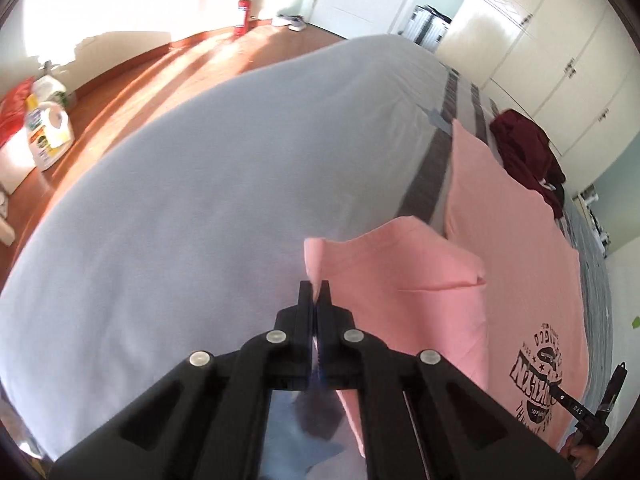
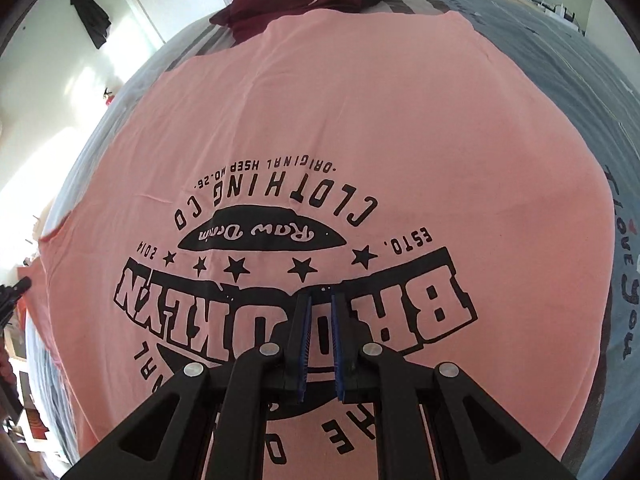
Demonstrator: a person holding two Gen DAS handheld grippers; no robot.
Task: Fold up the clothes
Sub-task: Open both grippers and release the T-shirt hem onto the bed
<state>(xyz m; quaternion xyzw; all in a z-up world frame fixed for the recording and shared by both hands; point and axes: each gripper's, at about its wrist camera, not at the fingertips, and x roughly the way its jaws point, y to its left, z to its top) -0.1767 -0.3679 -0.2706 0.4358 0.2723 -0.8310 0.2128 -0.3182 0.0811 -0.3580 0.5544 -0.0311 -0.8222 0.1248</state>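
Nearest the left wrist camera, the black two-finger left gripper (image 1: 315, 286) was seen with its fingers pressed together on a fold of the pink cotton T-shirt with a black printed logo (image 1: 516, 240). The pinched edge of fabric rose from between the fingertips toward 12 o'clock, and a lifted, partly folded flap of the shirt, apparently a sleeve, was spread from the fingertips toward 2 o'clock. The rest of the shirt was laid flat on the bed toward 3 o'clock, with its print at about 4 o'clock. The pale grey bed cover (image 1: 192, 184) filled the view from 9 to 12 o'clock. A crumpled dark maroon garment (image 1: 528, 148) was seen beyond the shirt's far edge at 2 o'clock. A red fire extinguisher (image 1: 242, 12) was stood on the wooden floor against the wall at 11 o'clock.

In the right wrist view, the black right gripper with blue pads (image 2: 321, 294) was held over the shirt's logo (image 2: 276, 264), with its fingers parted by a narrow gap and nothing gripped between them. The printed fabric was seen through the gap, directly below the fingertips; whether the tips were touching the cloth could not be told. The shirt was spread from the fingertips outward in every direction, its far edge at 12 o'clock lying against the maroon garment. Blue-grey bedding with printed lettering (image 2: 624, 272) was exposed along 3 o'clock.
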